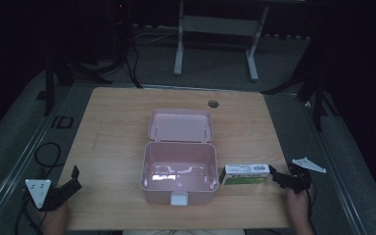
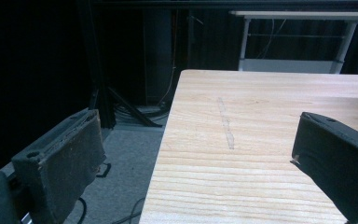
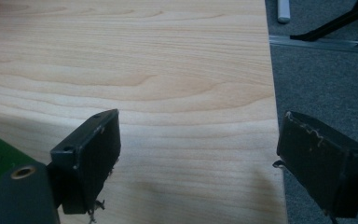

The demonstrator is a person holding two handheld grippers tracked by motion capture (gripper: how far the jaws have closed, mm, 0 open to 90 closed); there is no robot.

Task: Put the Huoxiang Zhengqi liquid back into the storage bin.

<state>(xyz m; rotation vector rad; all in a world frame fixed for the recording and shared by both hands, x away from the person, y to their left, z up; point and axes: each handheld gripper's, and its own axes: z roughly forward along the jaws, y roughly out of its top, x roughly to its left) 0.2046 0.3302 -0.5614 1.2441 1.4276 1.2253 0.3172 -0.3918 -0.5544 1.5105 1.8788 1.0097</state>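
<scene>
High view: my right gripper (image 1: 277, 175) rests at the table's (image 1: 112, 127) right edge with its jaws spread wide and nothing between them, just beside the end of a green-and-white carton (image 1: 246, 174). That carton lies flat on the wood, against the right wall of the open pink box (image 1: 178, 175), whose lid leans back. My left gripper (image 1: 73, 178) sits at the near left corner, jaws parted and empty, well apart from the box.

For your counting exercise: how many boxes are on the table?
2: an open pink box at the table's middle, lid back, and a small green-and-white carton lying just right of it. None seems hidden.
</scene>
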